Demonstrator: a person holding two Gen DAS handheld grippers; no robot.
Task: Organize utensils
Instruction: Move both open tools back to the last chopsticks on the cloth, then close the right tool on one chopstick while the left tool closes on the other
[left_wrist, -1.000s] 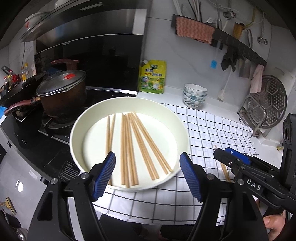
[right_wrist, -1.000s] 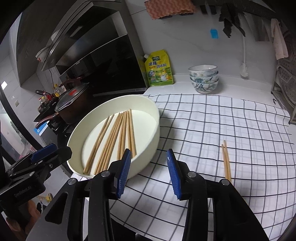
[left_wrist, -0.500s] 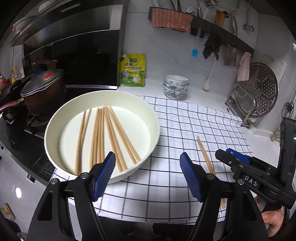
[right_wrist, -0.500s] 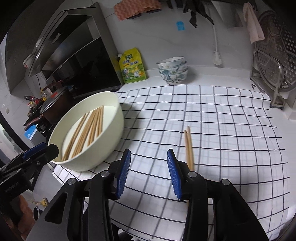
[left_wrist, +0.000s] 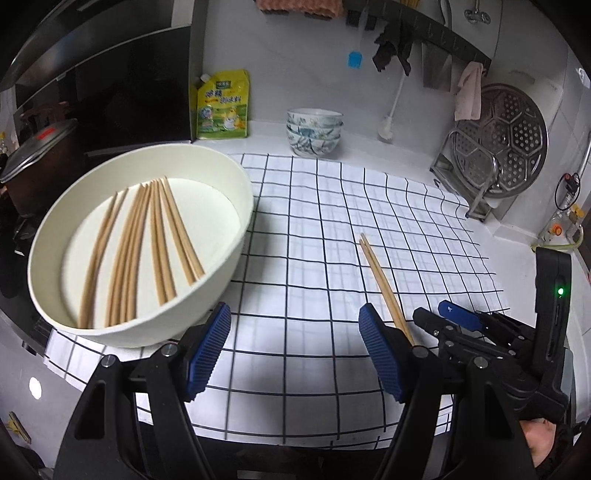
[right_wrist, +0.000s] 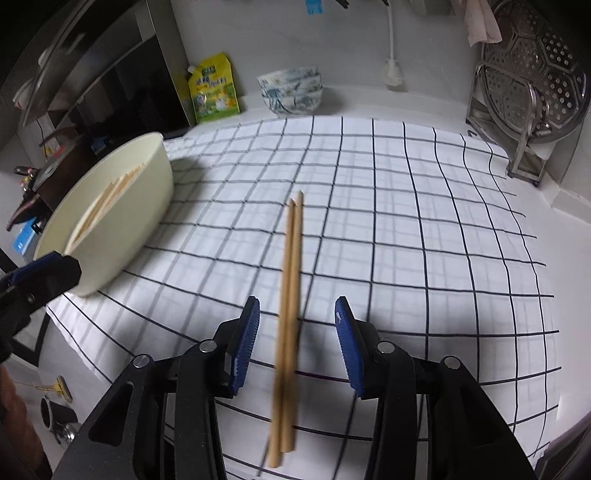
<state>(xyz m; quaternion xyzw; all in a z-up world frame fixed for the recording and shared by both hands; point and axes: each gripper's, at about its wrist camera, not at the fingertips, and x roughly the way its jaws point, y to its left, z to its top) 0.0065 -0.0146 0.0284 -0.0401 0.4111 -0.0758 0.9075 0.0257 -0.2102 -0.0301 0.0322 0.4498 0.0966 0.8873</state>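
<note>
A pair of wooden chopsticks (right_wrist: 290, 266) lies side by side on the white checked cloth (right_wrist: 406, 206). My right gripper (right_wrist: 297, 341) is open above them, one blue pad on each side, neither pad touching the sticks. The same pair of chopsticks (left_wrist: 382, 280) shows in the left wrist view, just right of my left gripper (left_wrist: 295, 349), which is open over bare cloth with nothing between its fingers. A cream bowl (left_wrist: 236, 199) at the left holds several more chopsticks (left_wrist: 147, 240). The right gripper's body (left_wrist: 480, 328) reaches in at the lower right.
Stacked patterned bowls (left_wrist: 314, 131) and a yellow pouch (left_wrist: 221, 107) stand by the back wall. A metal rack with a perforated steamer plate (left_wrist: 506, 140) is at the right. A lidded pot (left_wrist: 33, 147) sits on the stove, left. The counter's front edge runs just below the cloth.
Both grippers have swung right and lower, from over the bowl to the cloth. The loose chopsticks now lie between the right gripper's pads. The gaps of both grippers look unchanged.
</note>
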